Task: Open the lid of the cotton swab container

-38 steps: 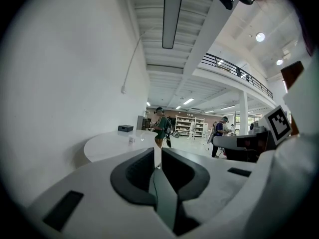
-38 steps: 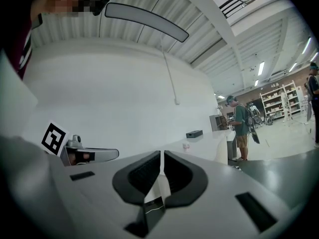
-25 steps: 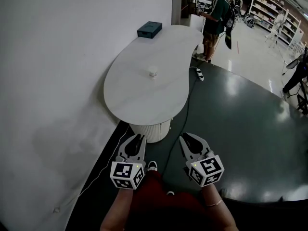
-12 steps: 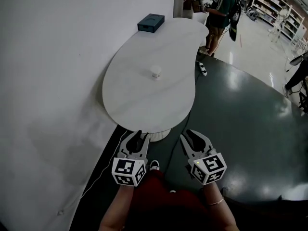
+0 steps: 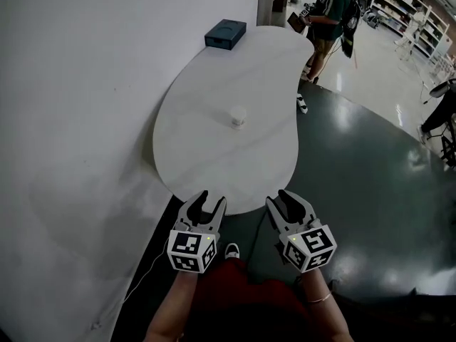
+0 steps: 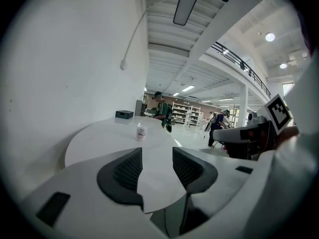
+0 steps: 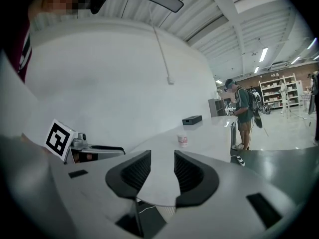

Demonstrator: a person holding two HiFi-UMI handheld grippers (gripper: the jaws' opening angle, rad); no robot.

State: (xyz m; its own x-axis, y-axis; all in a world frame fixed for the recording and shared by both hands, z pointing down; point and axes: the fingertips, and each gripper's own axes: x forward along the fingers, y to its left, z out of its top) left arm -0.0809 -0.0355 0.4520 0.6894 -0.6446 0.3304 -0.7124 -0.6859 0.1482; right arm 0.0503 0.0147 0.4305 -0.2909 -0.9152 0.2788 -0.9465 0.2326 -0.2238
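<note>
Left tongs (image 5: 206, 199): held low at the near edge of the bench (image 5: 214, 152), marker cube toward the person; the jaws are opening, with a plain gap between the ribbed dark pads and nothing in it.
Right tongs (image 5: 288, 197): beside the left pair, just off the same near edge and over the dark floor (image 5: 363, 177); these jaws are opening too, pads apart, and they hold nothing.
Cotton swab container (image 5: 237, 115): a small pale tub standing upright and alone near the middle of the bench, well apart from both pairs of tongs. In the left gripper view it shows beyond the jaw gap (image 6: 141, 132). In the right gripper view it stands a little right of the gap (image 7: 182, 141). It carries a pinkish label, and its lid is too small to read.
Bench: white, rounded and kidney-shaped, set against the white wall (image 5: 78, 112).
Dark box (image 5: 225, 33): at the far end of the bench, by the wall, well apart from the container.
Person (image 5: 331, 13): standing past the far end of the bench, with shelving behind.
Power strip (image 5: 302, 102): white, on the floor beside the far right edge of the bench.
</note>
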